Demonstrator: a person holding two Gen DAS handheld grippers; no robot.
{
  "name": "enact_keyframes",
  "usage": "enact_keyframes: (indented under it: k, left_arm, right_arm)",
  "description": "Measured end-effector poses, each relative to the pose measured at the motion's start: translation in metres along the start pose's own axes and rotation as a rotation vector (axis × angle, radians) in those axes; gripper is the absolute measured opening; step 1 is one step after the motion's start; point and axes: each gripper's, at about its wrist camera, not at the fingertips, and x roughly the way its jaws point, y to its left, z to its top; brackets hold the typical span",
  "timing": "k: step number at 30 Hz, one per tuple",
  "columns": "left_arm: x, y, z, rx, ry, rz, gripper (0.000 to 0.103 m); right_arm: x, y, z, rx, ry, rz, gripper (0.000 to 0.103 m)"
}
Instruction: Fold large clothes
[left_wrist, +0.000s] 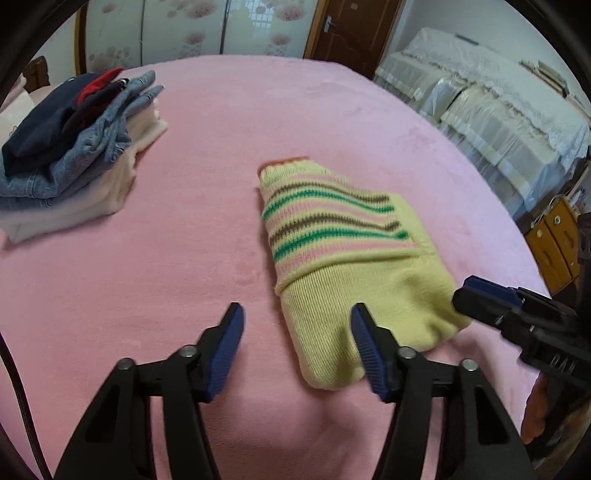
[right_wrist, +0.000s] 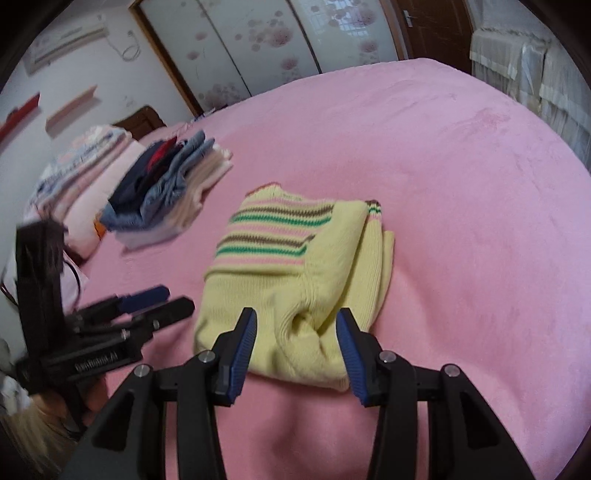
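Sweater (left_wrist: 343, 258), already folded, lies on the pink bed cover (left_wrist: 184, 221) running lengthwise away from you, its near end just ahead of your right gripper (right_wrist: 295, 345), your left gripper (left_wrist: 297, 341) off its left edge, both jaws spread, holding nothing.

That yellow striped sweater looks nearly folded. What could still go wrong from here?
The sweater is a loose bundle, with layers fanning out on its right edge; lifting it by one corner could undo the fold. Both the left gripper and the right gripper are open close together at its near end, so they might bump. The clothes pile leans and could topple if more is added.
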Motion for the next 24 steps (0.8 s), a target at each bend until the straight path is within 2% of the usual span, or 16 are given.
enact_keyframes:
  k: [1, 3, 5, 10, 14, 18, 24]
  left_arm:
    - [0.003, -0.001, -0.002, 0.003, 0.015, -0.005, 0.050]
    - [0.011, -0.003, -0.002, 0.006, 0.036, -0.005, 0.049]
    - [0.016, -0.005, -0.003, 0.008, 0.047, 0.001, 0.047]
    - [0.025, -0.012, -0.005, 0.038, 0.077, -0.021, 0.037]
    - [0.034, -0.020, -0.011, 0.073, 0.111, -0.017, 0.037]
    - [0.033, -0.023, -0.018, 0.094, 0.090, -0.009, 0.037]
    - [0.027, -0.023, -0.017, 0.092, 0.076, 0.006, 0.037]
  right_arm:
    - [0.004, 0.003, -0.003, -0.007, 0.009, -0.015, 0.041]
    - [0.012, 0.004, -0.006, -0.005, 0.031, -0.022, 0.017]
    - [0.018, -0.002, -0.010, 0.020, 0.047, -0.030, 0.012]
    - [-0.001, -0.030, -0.023, 0.164, -0.038, 0.040, 0.010]
    - [0.019, -0.059, -0.053, 0.306, 0.008, 0.063, 0.010]
    - [0.019, -0.062, -0.066, 0.341, -0.017, 0.058, 0.010]
    - [0.016, -0.053, -0.061, 0.303, -0.027, 0.026, 0.011]
